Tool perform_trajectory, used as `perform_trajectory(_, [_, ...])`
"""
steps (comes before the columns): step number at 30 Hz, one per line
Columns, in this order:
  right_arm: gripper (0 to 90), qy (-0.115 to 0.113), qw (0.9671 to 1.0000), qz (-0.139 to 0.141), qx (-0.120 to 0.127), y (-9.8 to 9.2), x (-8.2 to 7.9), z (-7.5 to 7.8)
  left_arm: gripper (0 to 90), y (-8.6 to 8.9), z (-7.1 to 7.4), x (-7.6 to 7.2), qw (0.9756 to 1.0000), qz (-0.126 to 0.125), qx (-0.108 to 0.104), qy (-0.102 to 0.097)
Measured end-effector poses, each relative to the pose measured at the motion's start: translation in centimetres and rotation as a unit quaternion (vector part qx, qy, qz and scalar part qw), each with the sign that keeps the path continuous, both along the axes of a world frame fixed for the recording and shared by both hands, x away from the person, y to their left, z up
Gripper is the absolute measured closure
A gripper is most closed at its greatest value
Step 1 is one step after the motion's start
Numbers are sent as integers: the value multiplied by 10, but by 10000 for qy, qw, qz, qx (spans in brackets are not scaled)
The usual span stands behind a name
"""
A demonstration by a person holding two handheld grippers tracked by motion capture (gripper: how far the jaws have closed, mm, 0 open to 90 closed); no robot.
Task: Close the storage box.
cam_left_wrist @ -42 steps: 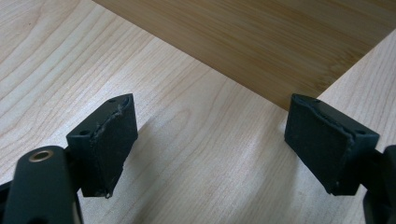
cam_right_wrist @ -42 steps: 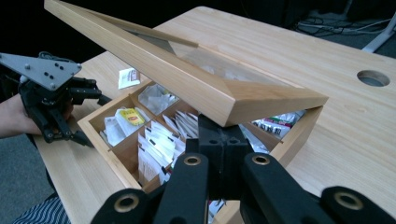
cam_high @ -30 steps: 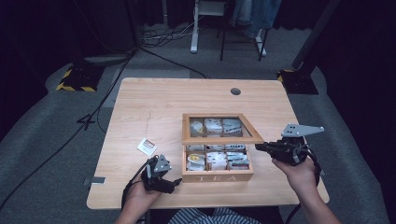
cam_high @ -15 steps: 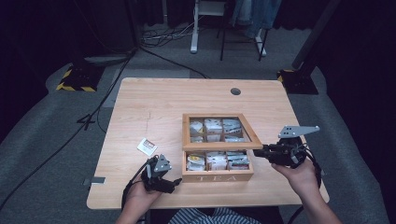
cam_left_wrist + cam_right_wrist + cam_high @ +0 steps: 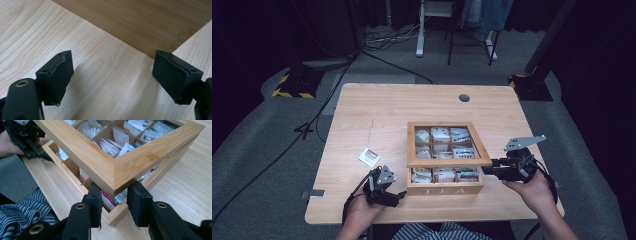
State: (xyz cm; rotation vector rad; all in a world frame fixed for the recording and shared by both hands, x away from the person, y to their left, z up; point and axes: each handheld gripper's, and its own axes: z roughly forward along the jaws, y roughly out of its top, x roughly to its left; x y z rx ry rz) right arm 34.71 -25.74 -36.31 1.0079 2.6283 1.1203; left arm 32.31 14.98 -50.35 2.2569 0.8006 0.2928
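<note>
Lid [image 5: 449,162] of tea box [image 5: 445,190], near table's front edge, half-raised, its corner pinched by right gripper [image 5: 114,199]; left gripper [image 5: 112,75] wide, empty beside box; next likely: swing lid fully back.

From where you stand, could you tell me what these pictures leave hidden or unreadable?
- Tea bags in the front row, high view: the half-raised lid covers most of them.
- Print on the loose packet on the table, high view: too small to read.
- Tea box, left gripper view: only one wall, cut off by the top edge.
- Right gripper contact, right gripper view: the lid's corner sits between the jaws; whether they grip cannot be told.
</note>
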Motion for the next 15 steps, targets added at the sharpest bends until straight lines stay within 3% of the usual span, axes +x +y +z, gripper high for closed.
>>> perform_trajectory(15, [594,246,9985,184,-460,5,0,-7,178,0,0,1,10000,19,-2,0])
